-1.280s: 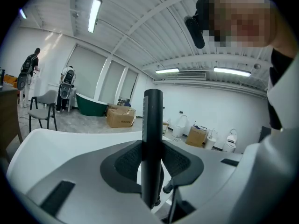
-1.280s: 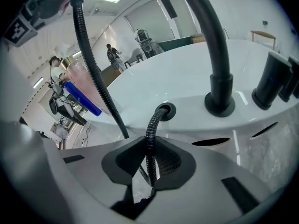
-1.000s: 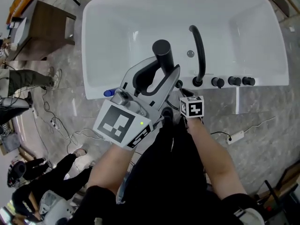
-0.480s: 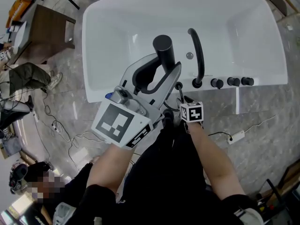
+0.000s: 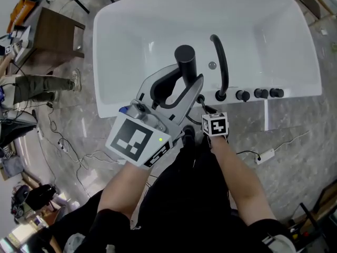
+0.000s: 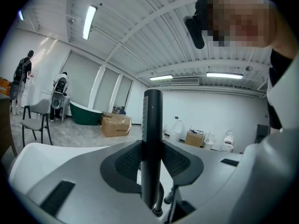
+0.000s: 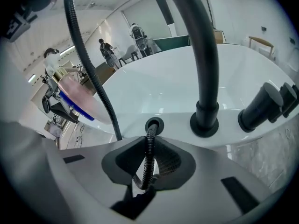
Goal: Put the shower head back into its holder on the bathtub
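As the right claw [image 7: 149,171], just closed, nips its hose [image 7: 150,143], the left claw [image 6: 152,166] pinches the matte-black shower head [image 6: 152,125].

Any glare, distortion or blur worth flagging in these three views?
Head view: evenly lit and sharp, with a soft sheen on the white bathtub. Left gripper view: strong fisheye bending, dark corners, and a bright ceiling strip light. Right gripper view: same fisheye curve, with the black ribbed hose in sharp focus.
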A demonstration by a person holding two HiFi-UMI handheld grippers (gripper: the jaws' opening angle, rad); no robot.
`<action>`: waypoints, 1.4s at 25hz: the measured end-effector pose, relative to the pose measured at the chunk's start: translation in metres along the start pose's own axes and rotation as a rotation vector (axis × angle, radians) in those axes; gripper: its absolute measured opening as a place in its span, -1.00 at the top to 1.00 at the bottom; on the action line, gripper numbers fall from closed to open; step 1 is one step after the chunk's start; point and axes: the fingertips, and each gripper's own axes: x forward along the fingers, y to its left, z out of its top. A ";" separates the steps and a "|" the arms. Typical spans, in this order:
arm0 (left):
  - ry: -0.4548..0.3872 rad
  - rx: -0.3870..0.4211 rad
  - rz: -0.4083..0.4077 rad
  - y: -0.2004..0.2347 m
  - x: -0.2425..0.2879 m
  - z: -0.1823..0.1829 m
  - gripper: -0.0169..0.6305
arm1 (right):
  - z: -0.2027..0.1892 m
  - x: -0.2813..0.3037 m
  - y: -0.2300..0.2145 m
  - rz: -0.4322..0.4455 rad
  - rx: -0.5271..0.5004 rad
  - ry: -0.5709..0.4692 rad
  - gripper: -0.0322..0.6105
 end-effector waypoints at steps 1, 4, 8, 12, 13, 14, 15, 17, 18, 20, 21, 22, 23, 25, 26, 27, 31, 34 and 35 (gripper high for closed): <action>0.001 0.003 0.005 0.000 -0.001 0.000 0.52 | 0.004 0.004 0.000 -0.002 0.000 0.005 0.68; 0.008 0.005 0.026 0.002 -0.003 -0.003 0.52 | 0.019 0.012 0.002 -0.015 0.001 0.005 0.65; 0.020 0.032 0.041 0.001 -0.004 -0.015 0.52 | 0.021 0.004 0.005 -0.004 -0.008 -0.009 0.50; 0.031 0.058 0.058 0.002 -0.002 -0.030 0.52 | -0.014 0.001 0.001 0.016 0.029 0.018 0.45; 0.034 0.058 0.063 0.004 -0.001 -0.033 0.52 | -0.021 0.002 0.000 0.019 0.043 0.029 0.45; 0.034 0.058 0.067 0.007 0.000 -0.036 0.52 | -0.027 0.005 -0.001 0.025 0.053 0.035 0.46; 0.033 0.060 0.067 0.009 0.001 -0.040 0.52 | -0.030 0.007 0.000 0.029 0.055 0.034 0.55; 0.037 0.064 0.065 0.010 0.005 -0.051 0.52 | -0.028 0.009 -0.001 0.020 0.044 0.012 0.68; 0.045 0.063 0.066 0.011 0.006 -0.057 0.52 | -0.025 0.008 -0.002 0.012 0.037 0.001 0.68; 0.065 0.060 0.072 0.014 0.008 -0.069 0.52 | -0.017 0.009 -0.004 0.001 0.030 -0.009 0.68; 0.073 0.055 0.076 0.015 0.009 -0.073 0.52 | -0.012 0.010 -0.005 -0.002 0.028 -0.010 0.68; 0.078 0.049 0.081 0.016 0.009 -0.075 0.52 | -0.006 0.011 -0.007 -0.003 0.024 -0.009 0.68; 0.079 0.042 0.085 0.016 0.008 -0.075 0.52 | -0.001 0.012 -0.007 -0.004 0.020 -0.006 0.68; 0.071 0.033 0.094 0.017 0.000 -0.067 0.52 | 0.010 0.010 -0.004 -0.009 0.010 -0.004 0.67; 0.064 0.030 0.099 0.018 -0.007 -0.060 0.52 | 0.016 0.005 0.000 -0.013 0.003 -0.008 0.65; 0.056 0.029 0.104 0.019 -0.013 -0.051 0.52 | 0.022 -0.002 0.005 -0.017 -0.006 -0.017 0.63; 0.014 0.051 0.114 0.015 -0.035 -0.012 0.52 | 0.045 -0.051 0.023 -0.025 -0.046 -0.084 0.62; -0.032 0.049 0.115 0.010 -0.051 0.018 0.52 | 0.062 -0.100 0.032 -0.020 -0.061 -0.165 0.66; -0.050 0.047 0.112 0.007 -0.055 0.030 0.52 | 0.067 -0.118 0.034 -0.020 -0.058 -0.190 0.68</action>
